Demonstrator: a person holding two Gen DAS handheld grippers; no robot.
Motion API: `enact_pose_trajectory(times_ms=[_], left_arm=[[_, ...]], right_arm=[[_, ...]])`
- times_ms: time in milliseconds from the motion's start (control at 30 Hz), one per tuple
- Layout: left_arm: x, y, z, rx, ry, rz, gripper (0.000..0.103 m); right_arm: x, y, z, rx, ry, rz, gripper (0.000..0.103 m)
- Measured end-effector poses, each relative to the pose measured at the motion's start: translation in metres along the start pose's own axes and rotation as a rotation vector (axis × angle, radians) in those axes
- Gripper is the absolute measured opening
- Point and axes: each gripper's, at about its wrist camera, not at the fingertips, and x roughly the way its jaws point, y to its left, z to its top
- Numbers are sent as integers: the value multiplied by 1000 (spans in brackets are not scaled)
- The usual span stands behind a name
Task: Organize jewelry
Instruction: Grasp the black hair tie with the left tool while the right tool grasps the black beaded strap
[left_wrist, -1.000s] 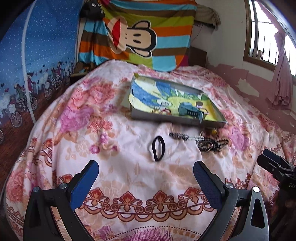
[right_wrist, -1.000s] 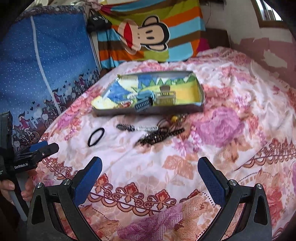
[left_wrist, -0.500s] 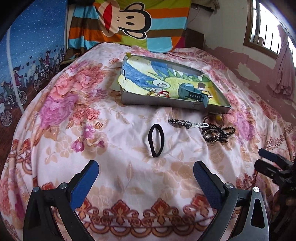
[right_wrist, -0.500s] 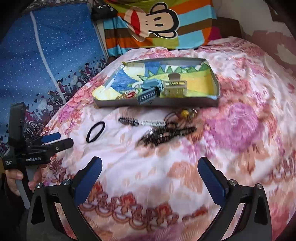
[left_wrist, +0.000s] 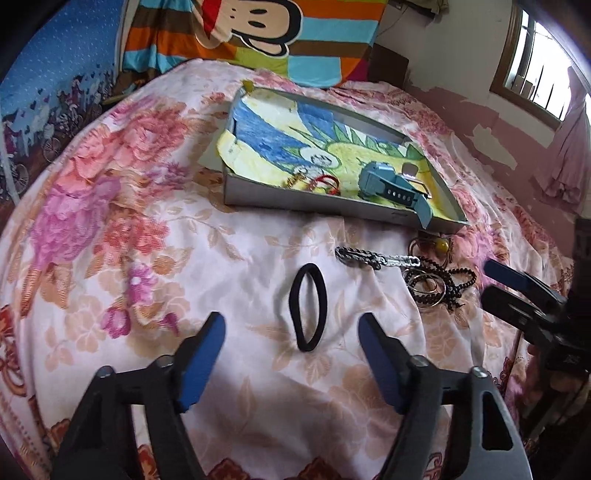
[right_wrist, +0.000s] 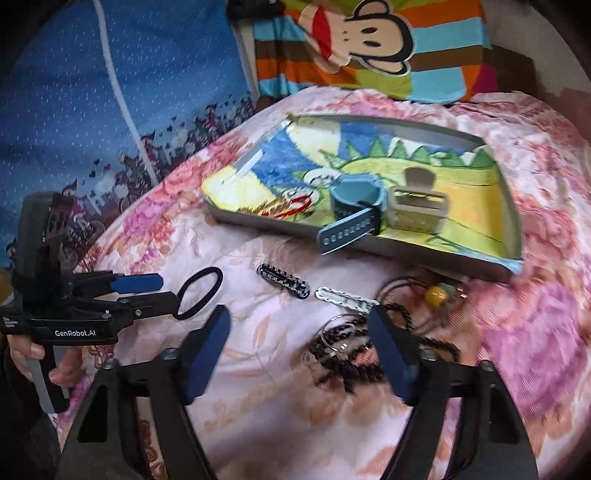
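Both grippers are wide apart and hold nothing. The left gripper is lined up with the black hair band flat on the bed. The right gripper hangs over the bead pile. I think picking up comes next: go down, squeeze, lift it to the tray.

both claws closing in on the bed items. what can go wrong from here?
1. The black hair tie lies flat on soft bedspread; the left claw may pinch fabric too.
2. The beaded strands are tangled with metal rings; the right claw could drag the whole clump.
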Motion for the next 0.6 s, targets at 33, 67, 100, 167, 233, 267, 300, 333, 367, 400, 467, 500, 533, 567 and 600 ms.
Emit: enact_pose_trajectory(times_ms=[33, 67, 100, 167, 233, 267, 300, 333, 367, 400, 467, 500, 533, 567, 600], left_arm=[[3, -1, 1, 6, 10, -2, 61], [5, -2, 1, 11, 15, -3, 59], [8, -3, 2, 15, 24, -4, 55], [14, -3, 3, 19, 49, -9, 47], [20, -1, 4, 10, 72, -19, 35], [23, 0, 5, 1, 86, -26, 32], [25, 1, 4, -4, 94, -29, 27], [27, 1, 5, -6, 99, -32, 22], [29, 1, 5, -5, 102, -33, 21], [30, 0, 5, -4, 104, -33, 18], [33, 0, 6, -1, 108, -31, 13], [35, 0, 7, -3, 112, -30, 10], [37, 1, 7, -8, 117, -30, 8], [38, 3, 9, -16, 118, -32, 8], [39, 4, 10, -22, 118, -35, 7]], right_arm=[[4, 1, 1, -7, 9, 4, 55], [9, 2, 3, -17, 18, 4, 52], [13, 3, 4, -25, 24, 4, 51], [23, 6, 8, -48, 41, 2, 44], [33, 7, 11, -68, 57, -3, 42], [38, 8, 11, -75, 65, -8, 42], [43, 8, 12, -79, 75, -11, 42], [47, 8, 13, -81, 81, -15, 42], [51, 8, 14, -84, 88, -16, 42], [54, 7, 15, -86, 94, -16, 42], [60, 8, 16, -94, 106, -13, 42], [64, 9, 17, -100, 111, -13, 42], [66, 10, 18, -107, 113, -11, 42], [68, 12, 18, -116, 112, -12, 41], [69, 14, 18, -127, 115, -9, 38]])
